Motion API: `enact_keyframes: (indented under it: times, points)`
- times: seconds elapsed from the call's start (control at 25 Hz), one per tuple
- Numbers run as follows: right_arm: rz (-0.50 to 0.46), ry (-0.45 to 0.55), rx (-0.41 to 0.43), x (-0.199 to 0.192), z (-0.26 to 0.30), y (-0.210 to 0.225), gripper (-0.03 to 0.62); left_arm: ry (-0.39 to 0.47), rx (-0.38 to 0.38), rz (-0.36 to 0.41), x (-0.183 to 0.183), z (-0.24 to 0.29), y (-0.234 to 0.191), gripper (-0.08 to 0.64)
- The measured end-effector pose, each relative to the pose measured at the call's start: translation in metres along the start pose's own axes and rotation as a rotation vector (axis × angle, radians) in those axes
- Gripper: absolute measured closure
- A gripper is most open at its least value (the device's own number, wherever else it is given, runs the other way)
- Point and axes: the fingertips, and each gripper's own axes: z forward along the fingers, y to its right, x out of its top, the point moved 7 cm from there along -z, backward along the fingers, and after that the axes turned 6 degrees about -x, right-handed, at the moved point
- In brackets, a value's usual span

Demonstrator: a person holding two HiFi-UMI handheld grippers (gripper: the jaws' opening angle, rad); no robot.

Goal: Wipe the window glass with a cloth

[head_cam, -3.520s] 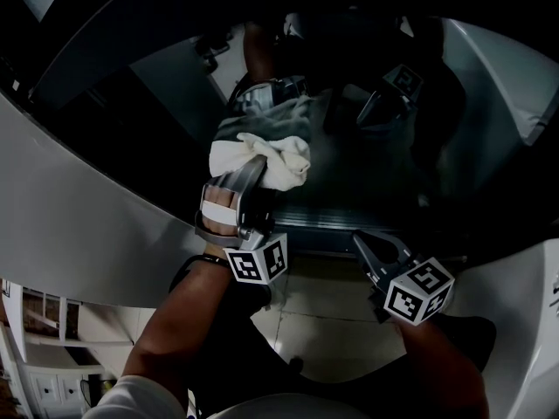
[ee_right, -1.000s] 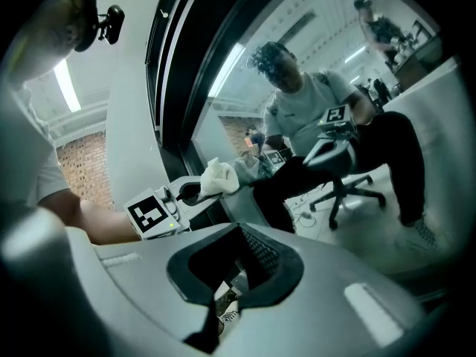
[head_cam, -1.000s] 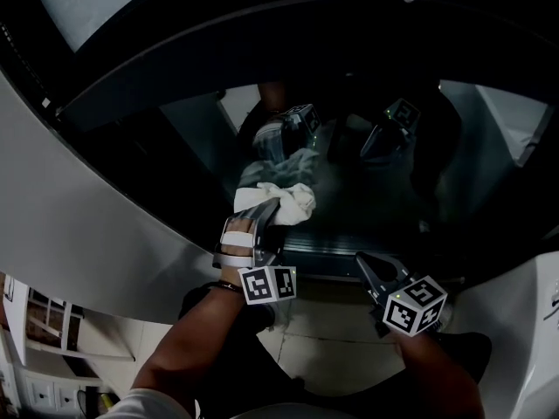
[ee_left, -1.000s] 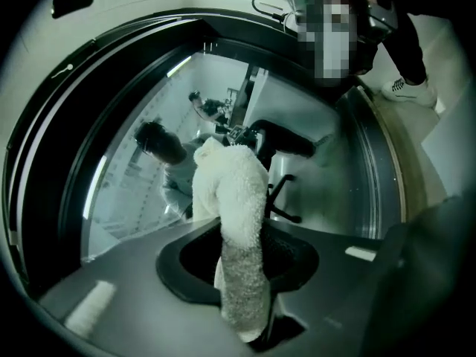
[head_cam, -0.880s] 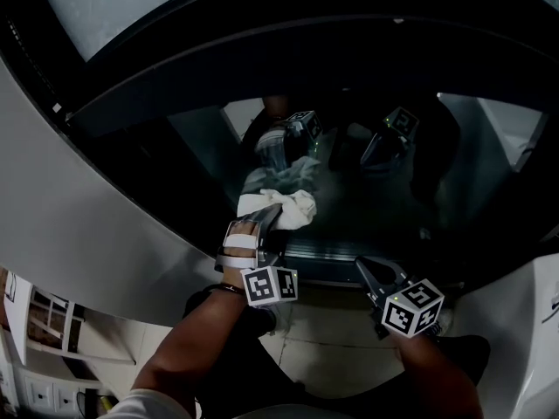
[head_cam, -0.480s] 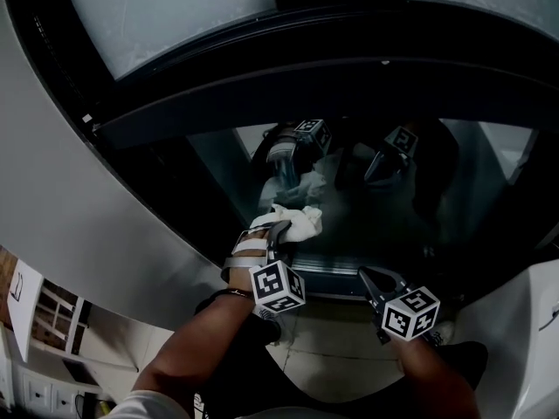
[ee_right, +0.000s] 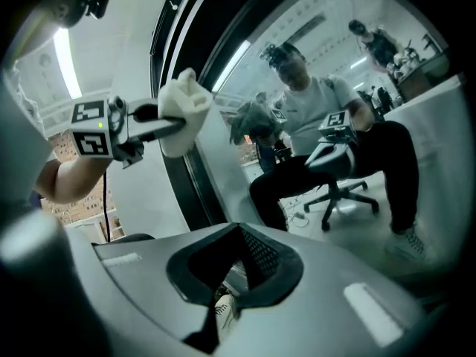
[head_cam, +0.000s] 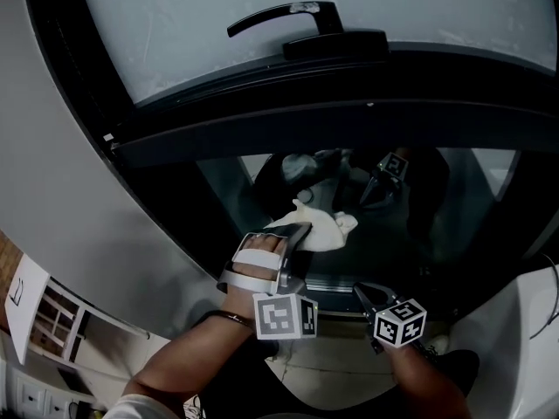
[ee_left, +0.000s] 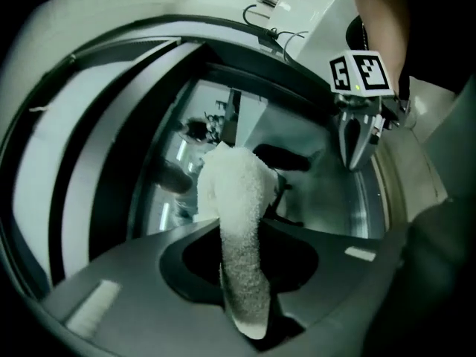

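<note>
The dark-framed window glass (head_cam: 437, 199) reflects a bright office, and a black handle (head_cam: 288, 17) sits above it. The left claw (head_cam: 301, 230) clamps the white cloth (head_cam: 321, 230) at the pane, farther right than before. The right claw (head_cam: 362, 291) hangs low, closed and empty.

Up top, a black metal lever handle (head_cam: 306, 8) lies level above its dark base plate. Pale grey wall (head_cam: 52, 164) sweeps down the left, with a white shelved unit (head_cam: 51, 319) below it. Pale tiled floor (head_cam: 336, 378) underneath. A black swivel chair (ee_right: 343, 190) shows in reflection.
</note>
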Motion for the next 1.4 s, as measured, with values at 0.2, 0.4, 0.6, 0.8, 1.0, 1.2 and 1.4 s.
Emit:
enact_keyframes:
  times: [0.2,0.4,0.6,0.8,1.0,1.2,1.4]
  points:
    - [-0.002,0.004,-0.005,0.003,-0.002,-0.001,0.591,0.070,0.243,0.108,0.040,-0.018,-0.056,0.439]
    - [-0.001,0.013,-0.001,0.006,-0.004,-0.002,0.591,0.093,0.365,0.188,0.053,-0.013,-0.086,0.439]
    - [0.003,0.023,0.002,0.009,-0.005,-0.002,0.591,0.099,0.425,0.236,0.055,-0.001,-0.095,0.439]
    - [0.013,0.032,0.005,0.011,-0.006,-0.002,0.591,0.080,0.430,0.222,0.055,0.009,-0.100,0.439]
    - [0.027,0.041,0.005,0.014,-0.006,0.000,0.591,0.075,0.431,0.215,0.056,0.019,-0.106,0.438]
    - [0.042,0.046,0.002,0.015,-0.007,0.001,0.591,0.066,0.418,0.193,0.055,0.030,-0.107,0.439]
    - [0.072,0.065,0.008,0.021,-0.011,0.003,0.591,0.068,0.424,0.174,0.055,0.036,-0.107,0.439]
